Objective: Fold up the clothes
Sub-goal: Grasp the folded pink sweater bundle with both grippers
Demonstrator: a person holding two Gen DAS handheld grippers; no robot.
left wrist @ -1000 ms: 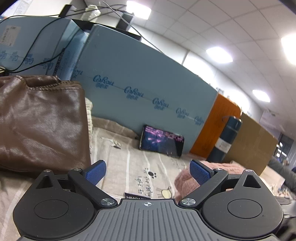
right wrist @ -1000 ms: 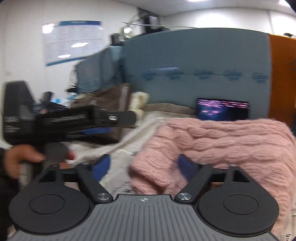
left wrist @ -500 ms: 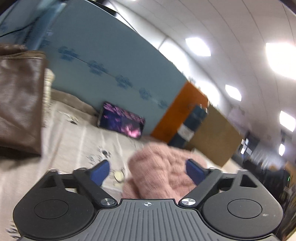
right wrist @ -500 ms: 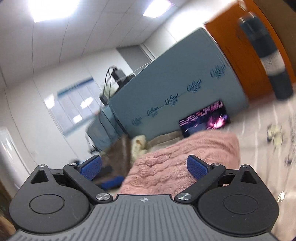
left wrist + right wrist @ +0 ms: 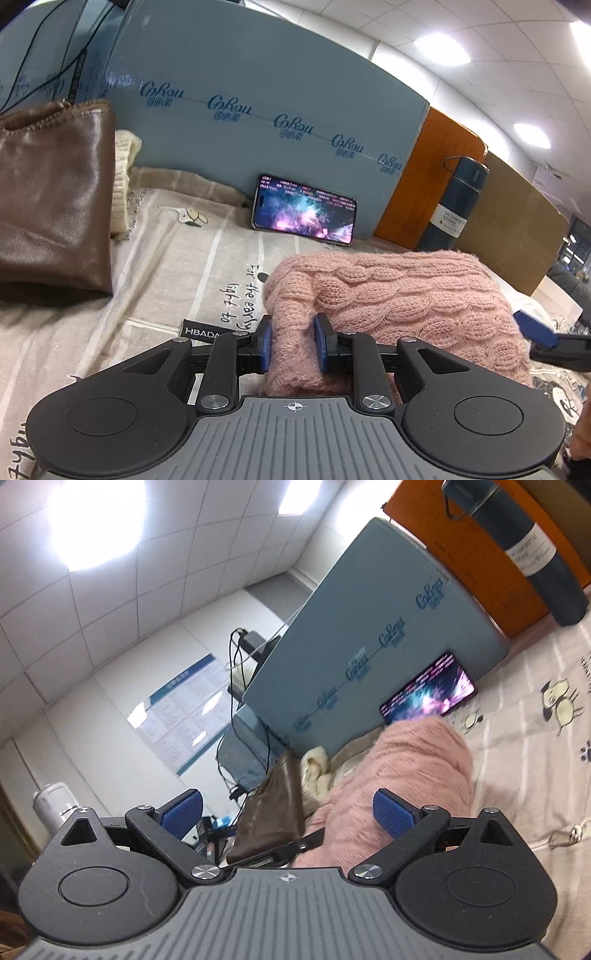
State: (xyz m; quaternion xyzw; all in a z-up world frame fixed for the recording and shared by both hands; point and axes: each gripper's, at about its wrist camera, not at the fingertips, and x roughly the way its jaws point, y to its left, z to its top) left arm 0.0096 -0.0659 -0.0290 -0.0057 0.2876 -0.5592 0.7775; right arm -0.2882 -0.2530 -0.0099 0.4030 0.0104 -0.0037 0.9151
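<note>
**Left gripper pinching the sweater's near edge**

Left gripper (image 5: 291, 341): I see its blue pads squeezed onto a fold of the pink sweater (image 5: 399, 291) at its near left corner. Right gripper (image 5: 288, 810) is spread wide, holding nothing, tilted beside the sweater. That sweater lies bunched on the sheet (image 5: 177, 266), near the phone (image 5: 304, 214) and right of the brown jacket (image 5: 51, 199).

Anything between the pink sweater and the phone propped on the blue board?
Nothing: bare printed sheet between pink sweater and phone, seen in left wrist view.
</note>
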